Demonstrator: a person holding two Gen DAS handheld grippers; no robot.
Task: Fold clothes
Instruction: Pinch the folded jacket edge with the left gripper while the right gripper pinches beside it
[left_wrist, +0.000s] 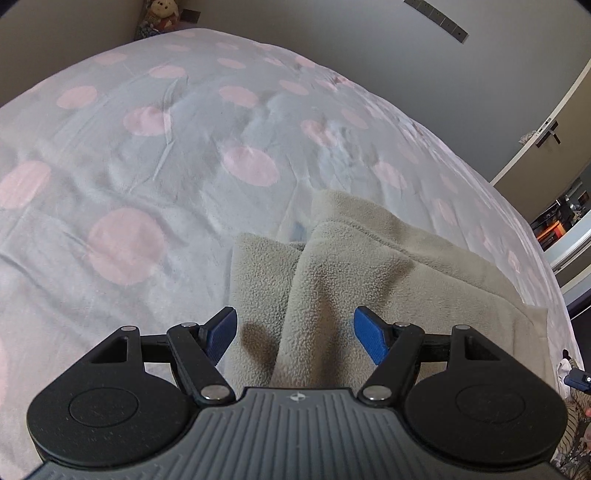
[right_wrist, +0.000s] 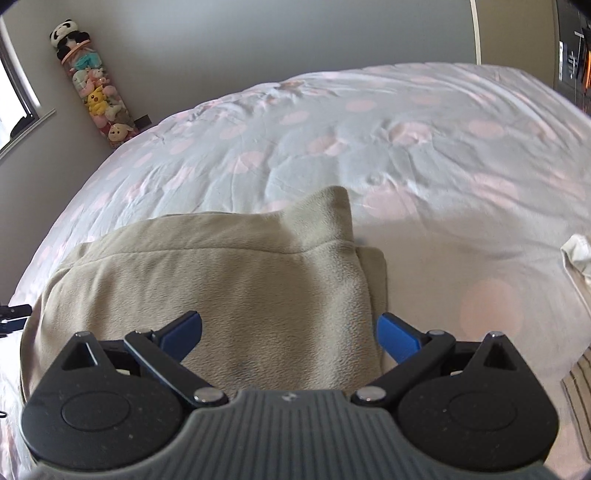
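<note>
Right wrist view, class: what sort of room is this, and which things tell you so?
Most likely a bedroom. A bed with a pink-dotted cover fills the view, a beige fleece garment lies on it, and a tall tube of soft toys stands in the corner.

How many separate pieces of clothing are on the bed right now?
2. A beige fleece garment lies partly folded under both open grippers; a white piece sits at the right wrist view's right edge, mostly cut off. More may lie outside both views.
</note>
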